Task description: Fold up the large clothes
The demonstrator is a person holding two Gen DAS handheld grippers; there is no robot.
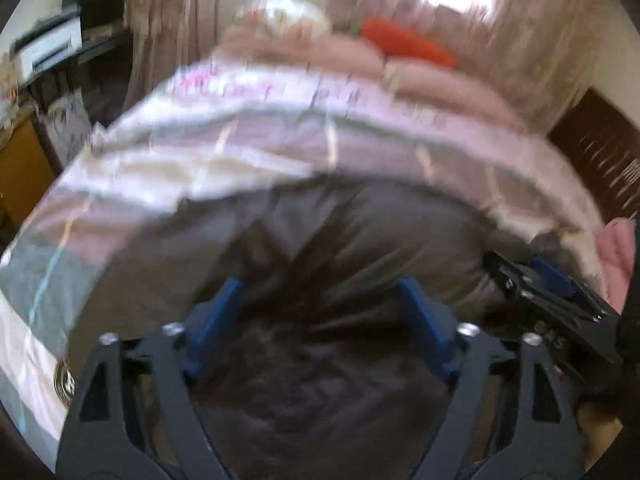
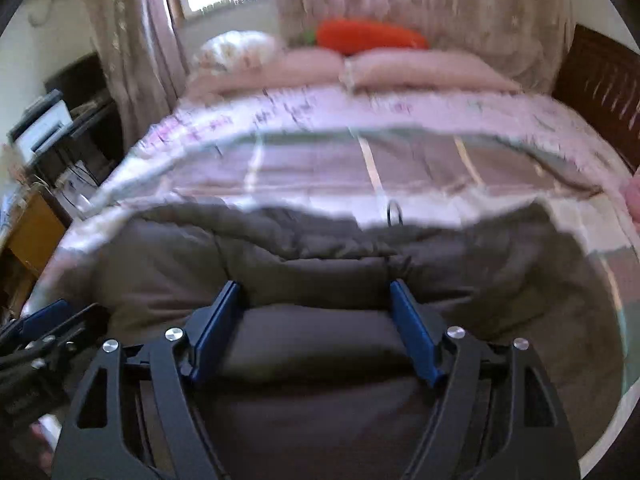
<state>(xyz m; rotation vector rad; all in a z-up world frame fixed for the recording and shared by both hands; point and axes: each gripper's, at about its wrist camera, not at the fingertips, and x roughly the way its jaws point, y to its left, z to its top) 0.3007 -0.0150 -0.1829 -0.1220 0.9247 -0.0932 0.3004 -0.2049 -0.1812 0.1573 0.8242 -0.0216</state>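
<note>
Left wrist view: we hold our left gripper [image 1: 320, 292] and right gripper [image 2: 316, 296] released over the dark grey padded garment [image 2: 312, 248] on the striped bed [image 2: 360, 160].

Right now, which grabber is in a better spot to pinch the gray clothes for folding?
Probably the right gripper. Its open jaws already straddle a raised fold of the gray garment, so closing could pinch it. The left gripper is open too, but its view is blurred and shows no clear fold between its fingers.
</note>
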